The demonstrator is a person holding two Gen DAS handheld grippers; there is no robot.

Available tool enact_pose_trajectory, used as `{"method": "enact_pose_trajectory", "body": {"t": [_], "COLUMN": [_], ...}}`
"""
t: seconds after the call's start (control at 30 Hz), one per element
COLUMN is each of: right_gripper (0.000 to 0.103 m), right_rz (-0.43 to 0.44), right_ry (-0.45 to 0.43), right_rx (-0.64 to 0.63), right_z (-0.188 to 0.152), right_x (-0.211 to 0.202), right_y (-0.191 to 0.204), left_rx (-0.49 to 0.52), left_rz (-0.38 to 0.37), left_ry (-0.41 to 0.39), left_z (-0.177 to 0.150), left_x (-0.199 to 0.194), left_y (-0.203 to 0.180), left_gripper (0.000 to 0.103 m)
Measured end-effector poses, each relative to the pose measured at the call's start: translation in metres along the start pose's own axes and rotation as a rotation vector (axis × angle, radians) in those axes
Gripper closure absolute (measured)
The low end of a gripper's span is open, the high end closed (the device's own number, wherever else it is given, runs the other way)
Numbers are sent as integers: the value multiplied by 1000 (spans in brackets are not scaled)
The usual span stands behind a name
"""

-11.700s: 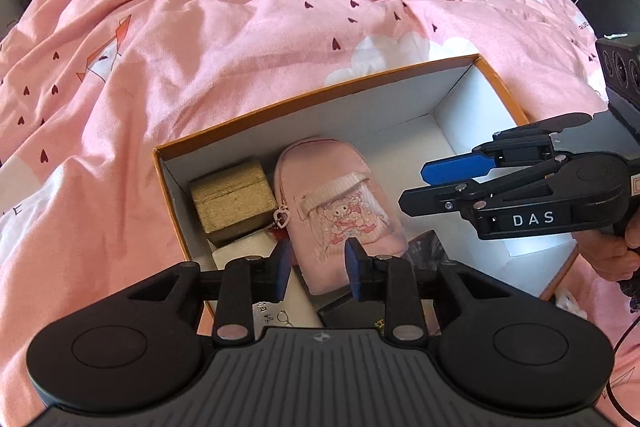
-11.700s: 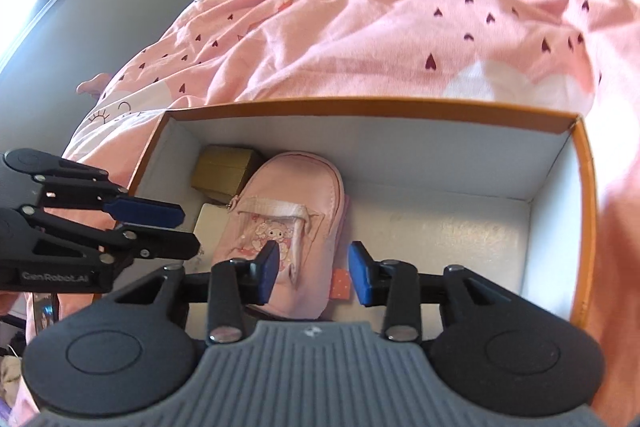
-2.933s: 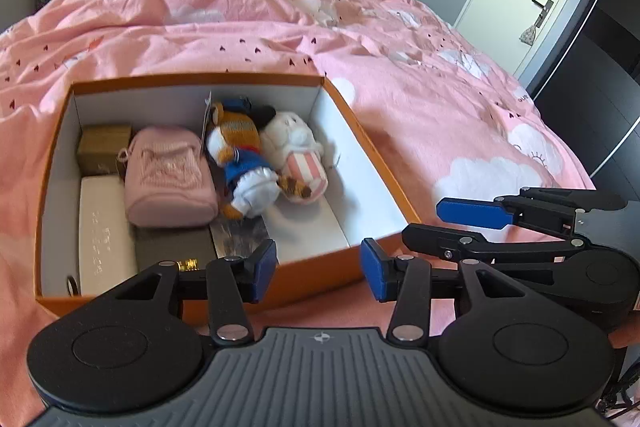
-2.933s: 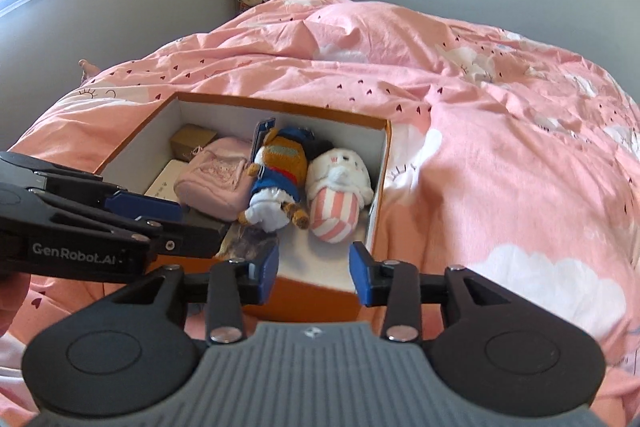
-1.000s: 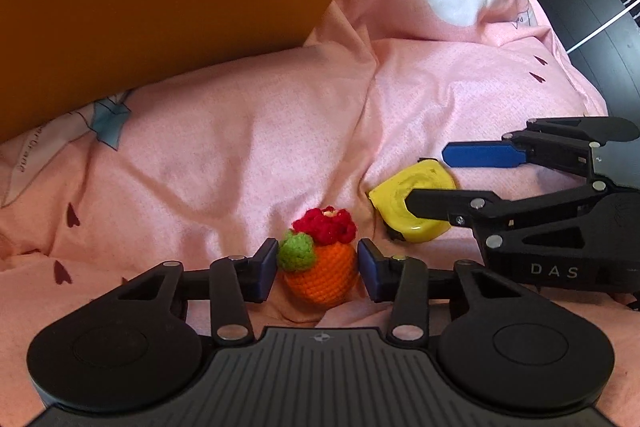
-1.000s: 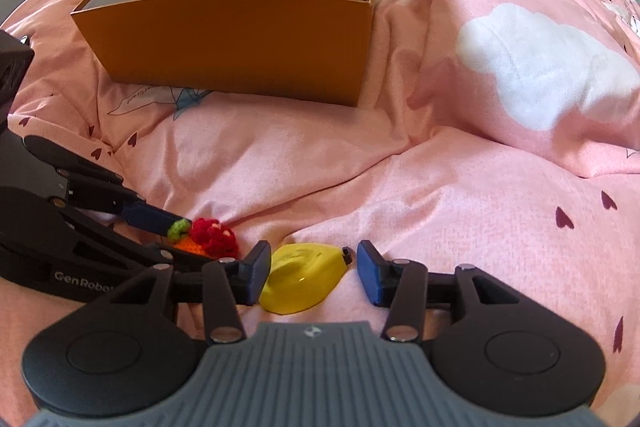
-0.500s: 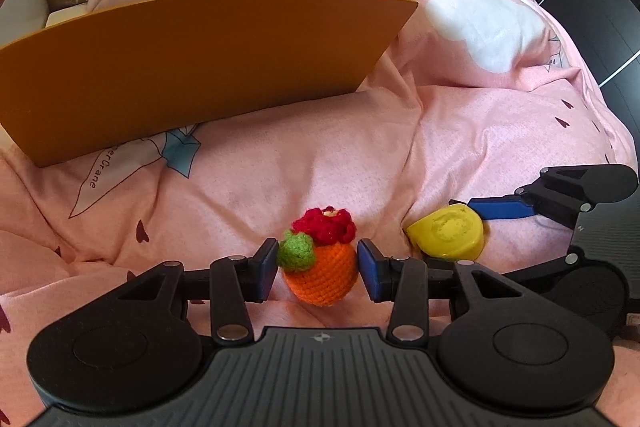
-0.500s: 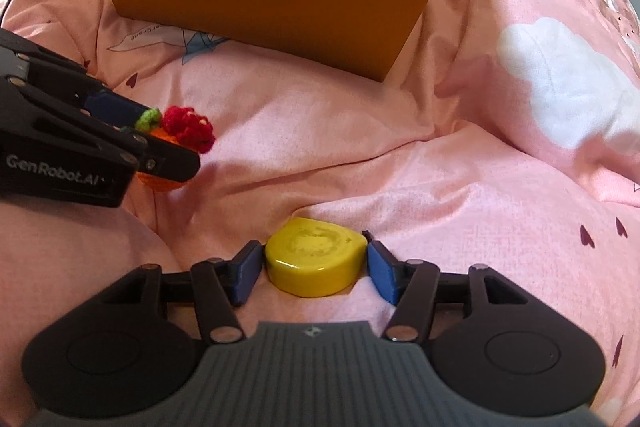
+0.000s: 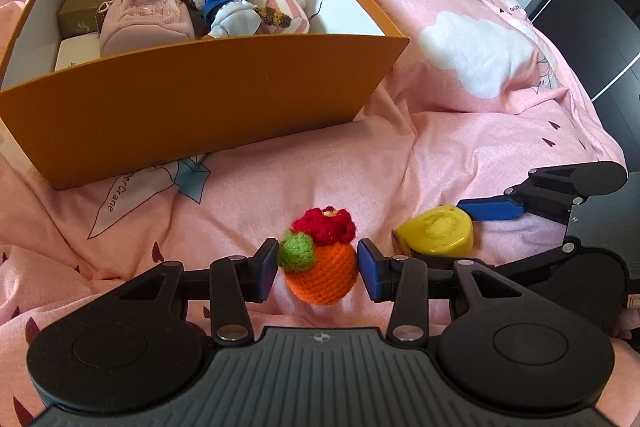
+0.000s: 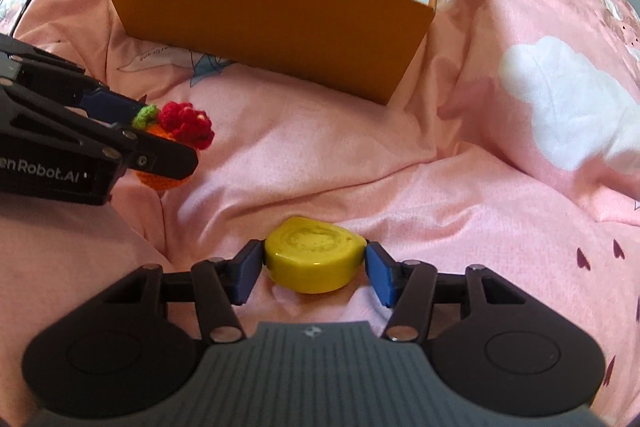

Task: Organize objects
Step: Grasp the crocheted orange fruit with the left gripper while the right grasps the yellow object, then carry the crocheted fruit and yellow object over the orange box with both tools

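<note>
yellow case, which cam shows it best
The right wrist view: the yellow case sits centred between the right gripper pads, its whole top face and front rim visible, as the jaws close on it. The left wrist view shows it small, off to the side, partly hidden.

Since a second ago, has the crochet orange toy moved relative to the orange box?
Yes. The crochet orange toy, held in the left hand-held gripper, has lifted off the bedspread; the orange box now sits lower in view.
</note>
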State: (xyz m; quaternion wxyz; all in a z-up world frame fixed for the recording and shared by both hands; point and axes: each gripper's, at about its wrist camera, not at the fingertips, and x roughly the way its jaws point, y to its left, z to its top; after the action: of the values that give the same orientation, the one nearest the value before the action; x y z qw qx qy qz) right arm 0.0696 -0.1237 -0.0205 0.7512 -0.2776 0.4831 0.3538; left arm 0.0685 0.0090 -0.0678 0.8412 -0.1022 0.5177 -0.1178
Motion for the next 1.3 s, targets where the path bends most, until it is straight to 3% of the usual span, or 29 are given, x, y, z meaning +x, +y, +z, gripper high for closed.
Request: {"method": "enact_pose_trajectory", "body": {"t": [0.27, 0.57, 0.77, 0.93, 1.3], "right_gripper": [45, 45, 45, 45, 45], "right_rz": [51, -4, -3, 34, 71], "right_ry": [-153, -314, -378, -354, -159], "right_rx": [-9, -104, -132, -152, -360], "right_z": [30, 70, 104, 132, 176], "right_x": [-38, -75, -77, -57, 9], "right_y": [-8, -21, -37, -47, -52], "left_rx": [-12, -38, -65, -77, -122], "left_rz": [-37, -115, -127, -111, -157], "left_ry": [-83, -205, -206, -156, 28], "left_z": [21, 70, 104, 128, 155], "left_x": [-25, -56, -54, -37, 22], "left_y": [0, 3, 21, 38, 65], "left_gripper": [54, 54, 54, 54, 54]}}
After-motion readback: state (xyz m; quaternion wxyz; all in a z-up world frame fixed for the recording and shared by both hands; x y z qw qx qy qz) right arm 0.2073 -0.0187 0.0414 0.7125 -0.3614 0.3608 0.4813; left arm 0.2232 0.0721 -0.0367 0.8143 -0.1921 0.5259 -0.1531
